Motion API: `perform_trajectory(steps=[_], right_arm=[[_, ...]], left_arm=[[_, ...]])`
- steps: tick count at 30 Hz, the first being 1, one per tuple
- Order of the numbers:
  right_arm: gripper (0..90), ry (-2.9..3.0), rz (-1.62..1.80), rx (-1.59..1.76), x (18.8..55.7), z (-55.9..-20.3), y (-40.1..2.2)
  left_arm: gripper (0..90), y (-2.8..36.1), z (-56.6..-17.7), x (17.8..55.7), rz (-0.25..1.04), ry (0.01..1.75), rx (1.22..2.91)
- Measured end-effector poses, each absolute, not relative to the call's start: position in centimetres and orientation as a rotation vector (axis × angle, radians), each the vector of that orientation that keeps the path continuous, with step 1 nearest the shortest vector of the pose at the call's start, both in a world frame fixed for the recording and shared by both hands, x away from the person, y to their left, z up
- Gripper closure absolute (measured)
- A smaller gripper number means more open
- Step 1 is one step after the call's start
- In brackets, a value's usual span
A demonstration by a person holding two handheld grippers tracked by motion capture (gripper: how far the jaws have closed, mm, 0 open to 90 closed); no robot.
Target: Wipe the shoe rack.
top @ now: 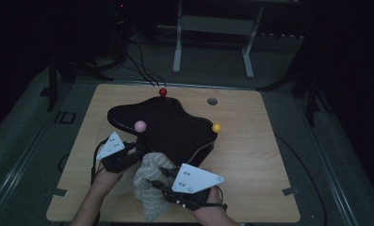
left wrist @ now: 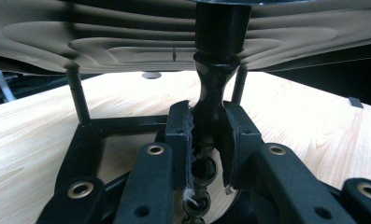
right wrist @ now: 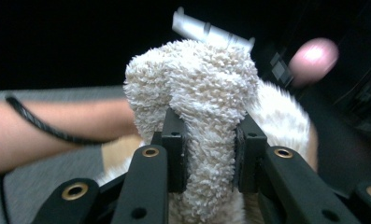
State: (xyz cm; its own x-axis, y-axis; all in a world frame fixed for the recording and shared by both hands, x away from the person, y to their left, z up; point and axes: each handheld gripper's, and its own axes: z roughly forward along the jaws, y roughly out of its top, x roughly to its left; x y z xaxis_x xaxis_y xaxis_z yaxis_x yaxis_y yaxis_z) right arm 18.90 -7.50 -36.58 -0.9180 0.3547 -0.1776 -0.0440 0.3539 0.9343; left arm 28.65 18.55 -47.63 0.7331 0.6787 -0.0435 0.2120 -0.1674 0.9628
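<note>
A black, wavy-edged piece lies in the middle of the wooden table. A red ball, a pink ball and a yellow ball stand at its edges. My left gripper is at its near left edge. In the left gripper view the left gripper is shut on a black turned post under the piece's rippled underside. My right gripper is shut on a white fluffy cloth, which bulges up between its jaws. The pink ball shows blurred beyond the cloth.
A small grey disc is set in the tabletop at the back right. A white metal frame stands on the dark floor behind the table. The person's other forearm crosses the left of the right gripper view.
</note>
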Motion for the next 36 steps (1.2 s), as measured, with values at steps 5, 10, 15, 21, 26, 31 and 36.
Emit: perform_trajectory(steps=[5, 10, 15, 21, 26, 31, 36], right_arm=[[71.2, 2.216, 1.558, 0.339, 19.9, -35.7, -9.0], [71.4, 2.288, 1.55, 0.357, 20.2, -38.2, -9.1], [71.2, 2.334, 1.519, 0.326, 19.6, -38.7, -8.6], [71.1, 2.244, 1.567, 0.386, 20.1, -37.5, -10.5], [71.2, 2.333, 1.547, 0.368, 19.9, -39.5, -10.1], [70.8, 2.253, 1.571, 0.38, 19.4, -37.9, -11.3], [70.8, 2.235, 1.54, 0.459, 20.5, -37.8, -12.7]], left_arm=[[74.8, 18.6, -47.7, 28.7, 0.468, 0.71, 1.724], [74.8, 18.7, -47.7, 28.8, 0.457, 0.707, 1.719], [74.8, 18.6, -47.7, 28.7, 0.467, 0.705, 1.725], [74.8, 18.7, -47.7, 28.7, 0.464, 0.705, 1.723], [74.8, 18.7, -47.7, 28.8, 0.464, 0.704, 1.723], [74.8, 18.7, -47.7, 28.8, 0.463, 0.704, 1.725], [74.8, 18.7, -47.7, 28.8, 0.462, 0.704, 1.727]])
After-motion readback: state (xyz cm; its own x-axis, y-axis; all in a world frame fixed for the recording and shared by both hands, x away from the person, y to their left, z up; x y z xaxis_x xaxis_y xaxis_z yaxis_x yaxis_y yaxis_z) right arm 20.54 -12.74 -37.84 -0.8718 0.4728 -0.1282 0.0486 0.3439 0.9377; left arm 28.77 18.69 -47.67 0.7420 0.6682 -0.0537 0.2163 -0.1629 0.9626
